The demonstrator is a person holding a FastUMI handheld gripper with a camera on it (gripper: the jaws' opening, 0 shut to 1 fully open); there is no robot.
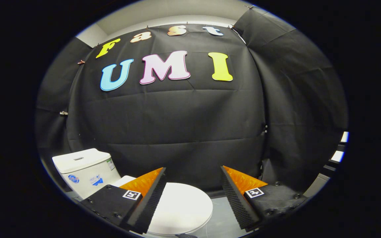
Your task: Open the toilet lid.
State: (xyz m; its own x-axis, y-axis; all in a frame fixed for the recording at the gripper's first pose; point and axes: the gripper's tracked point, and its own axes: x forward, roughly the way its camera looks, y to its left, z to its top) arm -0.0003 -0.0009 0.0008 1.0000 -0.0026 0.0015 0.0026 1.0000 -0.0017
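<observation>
The white cistern (84, 170) stands at the far left against the booth wall, so the lid must swing up toward it. The toilet lid (180, 206) lies flat and closed, below and between the fingers. The tongs (193, 180) hang wide apart above it, holding nothing, probably lining up with its front rim.

Gripper (193, 172): your jaws stand wide apart.
Fingers (150, 198): both point forward, orange-backed with black ribbed pads, gripping nothing.
</observation>
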